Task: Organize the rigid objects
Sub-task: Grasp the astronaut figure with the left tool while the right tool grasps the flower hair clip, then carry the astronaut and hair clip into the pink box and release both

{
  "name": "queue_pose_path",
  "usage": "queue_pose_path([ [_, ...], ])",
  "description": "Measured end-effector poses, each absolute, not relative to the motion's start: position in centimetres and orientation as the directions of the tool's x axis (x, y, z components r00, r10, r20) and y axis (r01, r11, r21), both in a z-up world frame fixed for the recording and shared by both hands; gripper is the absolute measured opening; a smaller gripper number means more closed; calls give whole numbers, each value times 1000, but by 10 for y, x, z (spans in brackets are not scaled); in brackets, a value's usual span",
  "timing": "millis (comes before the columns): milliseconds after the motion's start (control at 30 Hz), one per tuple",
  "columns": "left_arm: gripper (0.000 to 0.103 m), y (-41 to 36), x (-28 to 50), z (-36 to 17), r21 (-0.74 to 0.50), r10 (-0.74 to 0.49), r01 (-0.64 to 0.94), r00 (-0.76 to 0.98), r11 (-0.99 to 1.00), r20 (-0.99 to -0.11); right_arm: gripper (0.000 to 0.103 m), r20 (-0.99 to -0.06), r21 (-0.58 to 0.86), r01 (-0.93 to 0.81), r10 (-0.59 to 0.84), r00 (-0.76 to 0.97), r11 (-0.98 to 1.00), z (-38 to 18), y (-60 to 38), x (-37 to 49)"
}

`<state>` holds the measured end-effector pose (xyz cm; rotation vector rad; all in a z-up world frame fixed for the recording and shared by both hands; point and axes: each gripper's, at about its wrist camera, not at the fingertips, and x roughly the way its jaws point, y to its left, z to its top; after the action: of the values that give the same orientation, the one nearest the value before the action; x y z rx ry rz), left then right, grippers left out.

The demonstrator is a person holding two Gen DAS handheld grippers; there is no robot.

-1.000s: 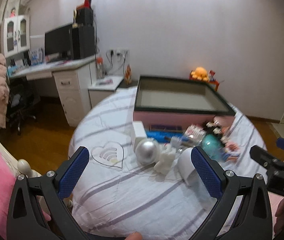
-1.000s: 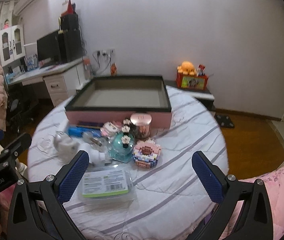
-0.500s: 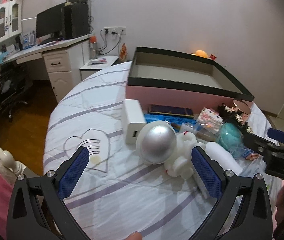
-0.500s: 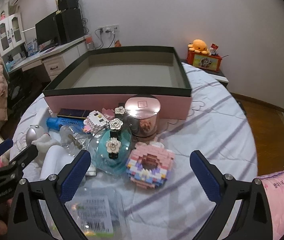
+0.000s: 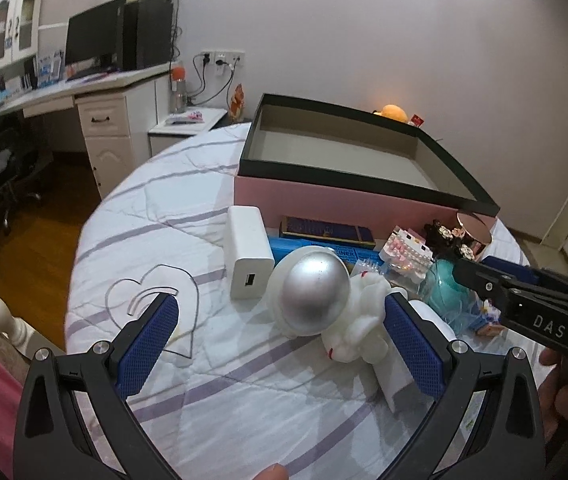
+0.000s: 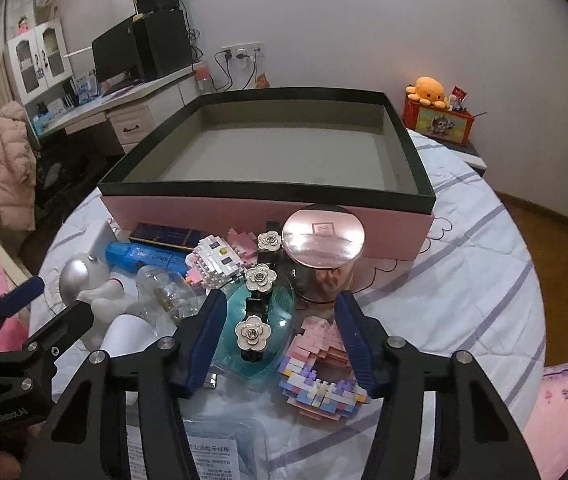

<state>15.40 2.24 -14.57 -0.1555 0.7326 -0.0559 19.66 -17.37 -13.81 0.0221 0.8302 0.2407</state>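
Only the left wrist view shows the white charger block [image 5: 248, 258] standing on end beside the astronaut figure [image 5: 323, 304], and the heart outline [image 5: 156, 312] stitched on the striped bedspread [image 5: 156, 208]; the right wrist view alone shows the pink brick donut [image 6: 321, 368], the clear bottle [image 6: 166, 292], the labelled plastic pack [image 6: 212, 452] at the bottom edge and the full top of the rose-gold jar lid [image 6: 323, 236]. Counted across both: one pink box [image 6: 268, 212] with a black rim, its inside bare; one astronaut; one charger; one blue tube [image 6: 144, 256]; one dark flat case [image 6: 166, 235]; two brick models, the white cat [image 6: 214, 262] and the donut; one teal glass dish [image 6: 260, 332] with three flower-shaped pieces on a black strap across it. All lie in a cluster on the bedspread just in front of the box. The left gripper [image 5: 284, 344] is spread wide, its pads flanking the astronaut, holding nothing. The right gripper [image 6: 280, 336] is open about halfway, one pad left of the teal dish and the other over the donut, gripping nothing.
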Motion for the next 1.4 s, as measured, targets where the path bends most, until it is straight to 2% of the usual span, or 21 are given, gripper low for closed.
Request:
queue_pose_path([
  [100, 103, 22, 165, -150, -199, -135, -1, 735, 980, -664, 33, -724, 141, -227, 256, 641, 964, -139, -172, 199],
  [133, 100, 21, 169, -152, -212, -149, 3, 721, 977, -676, 30, -725, 138, -225, 253, 641, 965, -138, -170, 200],
  [167, 95, 21, 171, -153, -242, -179, 15, 716, 970, -675, 29, -725, 130, -224, 247, 643, 966, -138, -169, 199],
  [200, 92, 21, 171, -154, -265, -204, 27, 712, 964, -671, 19, -725, 131, -227, 249, 642, 965, -137, -169, 200],
  [233, 87, 21, 172, -154, -283, -225, 37, 708, 959, -669, 15, -724, 147, -230, 263, 638, 962, -137, -171, 200],
  [333, 70, 18, 172, -152, -306, -268, 73, 698, 949, -665, 15, -722, 157, -232, 272, 636, 960, -137, -172, 198],
  [433, 69, 14, 173, -149, -287, -257, 76, 695, 955, -671, 15, -718, 178, -236, 290, 633, 955, -136, -175, 194],
  [467, 66, 16, 174, -148, -295, -261, 74, 696, 953, -669, 15, -717, 180, -238, 293, 633, 955, -136, -175, 193],
  [867, 66, 25, 154, -131, -261, -240, 87, 730, 961, -640, 15, -688, 201, -249, 317, 653, 948, -124, -183, 177],
  [1100, 66, 30, 143, -97, -198, -187, 84, 785, 977, -591, 15, -659, 206, -263, 333, 674, 942, -107, -182, 171],
  [1400, 66, 21, 170, -51, -130, -155, 101, 835, 986, -528, 15, -615, 169, -305, 342, 711, 937, -69, -176, 189],
])
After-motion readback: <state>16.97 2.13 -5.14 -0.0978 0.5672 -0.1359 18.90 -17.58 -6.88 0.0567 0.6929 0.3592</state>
